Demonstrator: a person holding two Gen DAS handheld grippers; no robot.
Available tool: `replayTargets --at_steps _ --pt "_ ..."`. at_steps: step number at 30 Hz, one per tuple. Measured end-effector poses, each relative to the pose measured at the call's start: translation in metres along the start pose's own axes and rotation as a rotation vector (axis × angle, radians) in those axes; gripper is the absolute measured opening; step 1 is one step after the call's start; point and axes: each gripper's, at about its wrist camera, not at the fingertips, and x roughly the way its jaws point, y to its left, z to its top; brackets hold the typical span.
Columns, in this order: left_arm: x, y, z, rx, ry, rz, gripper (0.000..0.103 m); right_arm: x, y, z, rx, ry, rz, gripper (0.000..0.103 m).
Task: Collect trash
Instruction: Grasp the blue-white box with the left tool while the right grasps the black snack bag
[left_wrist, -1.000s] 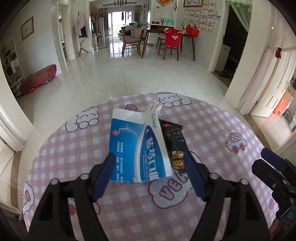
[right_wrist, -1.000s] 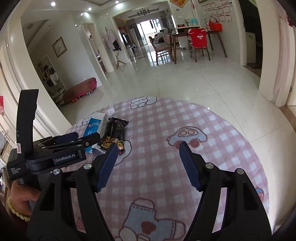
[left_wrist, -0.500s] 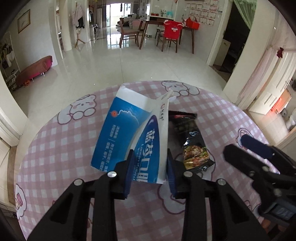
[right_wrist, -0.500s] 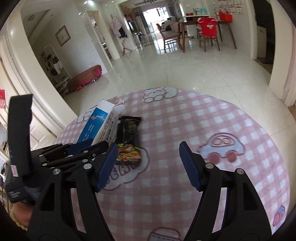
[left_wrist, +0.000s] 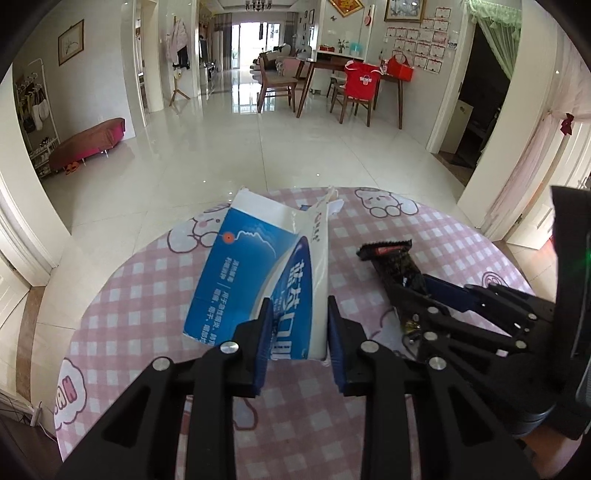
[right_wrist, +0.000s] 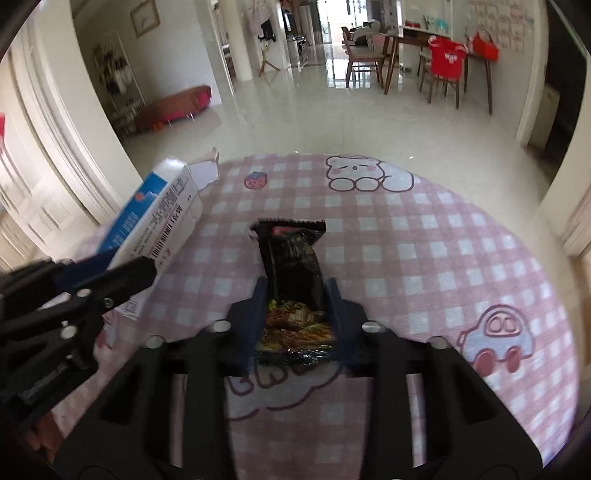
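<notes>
Your left tongs are clamped on the box; right tongs closing on the wrapper, at the box's 3 o'clock. Both pieces still over the tabletop. No bin in view, so collecting is barely begun.

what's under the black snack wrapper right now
The pink checked tablecloth, with a cartoon print showing just past the black snack wrapper near end. Whatever lies directly beneath it is covered.

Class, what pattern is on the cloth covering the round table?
The cloth is pink-and-white checked with cartoon bears, a car and a strawberry; the right wrist view shows it best.
</notes>
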Motion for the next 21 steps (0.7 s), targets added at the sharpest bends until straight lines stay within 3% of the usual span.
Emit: replayTargets --at_steps 5,14,21 --pt "-0.023 -0.012 -0.005 0.019 -0.023 -0.027 0.027 -0.017 -0.007 -0.011 0.002 -0.020 0.012 0.008" --pt "-0.076 -0.060 -0.021 0.069 -0.074 -0.111 0.027 -0.095 -0.044 -0.049 0.100 -0.125 0.053 0.007" --pt "-0.127 -0.132 -0.049 0.158 -0.109 -0.210 0.027 -0.190 -0.089 -0.103 0.214 -0.259 0.059 0.007"
